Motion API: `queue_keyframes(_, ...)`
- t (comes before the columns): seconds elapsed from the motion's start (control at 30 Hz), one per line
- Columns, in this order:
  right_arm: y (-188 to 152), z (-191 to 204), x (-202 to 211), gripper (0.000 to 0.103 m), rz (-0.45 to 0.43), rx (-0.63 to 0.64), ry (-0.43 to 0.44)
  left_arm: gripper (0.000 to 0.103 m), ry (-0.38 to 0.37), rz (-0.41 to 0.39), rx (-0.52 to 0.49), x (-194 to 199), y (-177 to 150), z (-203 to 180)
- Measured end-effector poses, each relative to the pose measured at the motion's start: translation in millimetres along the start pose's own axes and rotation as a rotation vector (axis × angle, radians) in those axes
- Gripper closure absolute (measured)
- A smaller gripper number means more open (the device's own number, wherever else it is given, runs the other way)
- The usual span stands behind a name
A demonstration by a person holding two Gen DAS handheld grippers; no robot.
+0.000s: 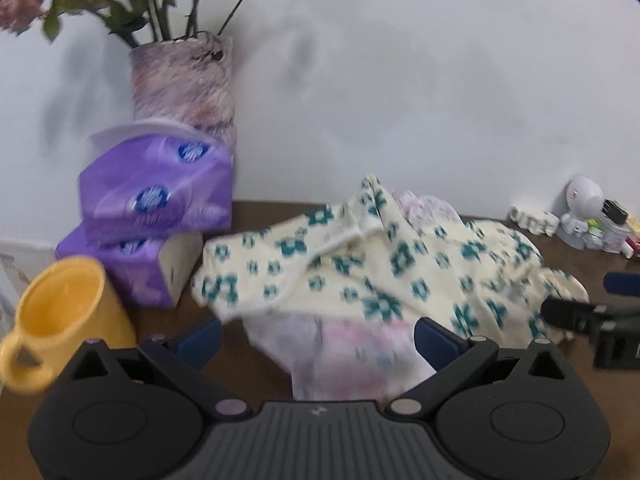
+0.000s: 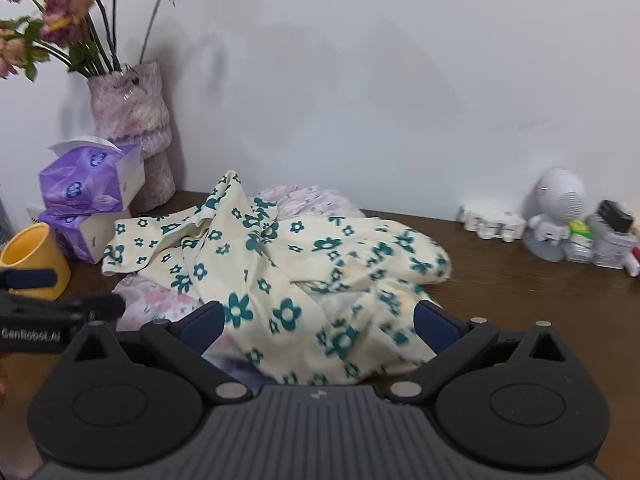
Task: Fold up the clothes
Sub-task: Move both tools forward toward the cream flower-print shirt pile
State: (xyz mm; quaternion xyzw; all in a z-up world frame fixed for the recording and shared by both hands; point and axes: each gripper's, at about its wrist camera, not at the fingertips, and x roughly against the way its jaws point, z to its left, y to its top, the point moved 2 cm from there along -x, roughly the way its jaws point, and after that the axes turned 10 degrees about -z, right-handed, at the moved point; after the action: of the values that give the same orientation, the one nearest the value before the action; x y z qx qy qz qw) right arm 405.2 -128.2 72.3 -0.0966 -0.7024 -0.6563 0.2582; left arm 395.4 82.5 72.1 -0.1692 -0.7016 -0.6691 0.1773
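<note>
Directly ahead of both tongs, a crumpled cream garment with teal flowers point(image 2: 280, 264) lies heaped over pink cloth point(image 1: 344, 356) on the brown worktop point(image 2: 520, 288). Left tongs point(image 1: 318, 338) and right tongs point(image 2: 320, 330) both gape apart, holding nothing.

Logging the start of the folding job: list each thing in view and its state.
Floral garment: crumpled, unfolded.
Pink garment: bunched underneath it.
Left gripper: open.
Right gripper: open.
Top tissue pack: opened, tissue sticking out.
Yellow mug: tilted in view, nothing visible inside.
</note>
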Motion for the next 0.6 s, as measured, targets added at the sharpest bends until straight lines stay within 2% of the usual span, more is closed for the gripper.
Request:
queue_keyframes(0.17, 4, -5, -27, 0.000, 0.031, -0.003, -0.012, 0.001, -0.035, -0.002, -0.005, -25, 8, -3)
queue_keyframes(0.37, 1, -41, -28, 0.000, 0.039, 0.007, -0.065, 0.001, -0.110, 0.025, 0.014, -32, 4, -26)
queue_keyframes(0.5, -3, -71, -28, 0.000, 0.056, -0.043, -0.094, 0.001, -0.086, 0.028, 0.003, -37, 7, -51)
queue_keyframes(0.6, -9, -86, -31, 0.000, 0.086, -0.094, -0.085, 0.001, -0.055, 0.052, 0.014, -46, 7, -64)
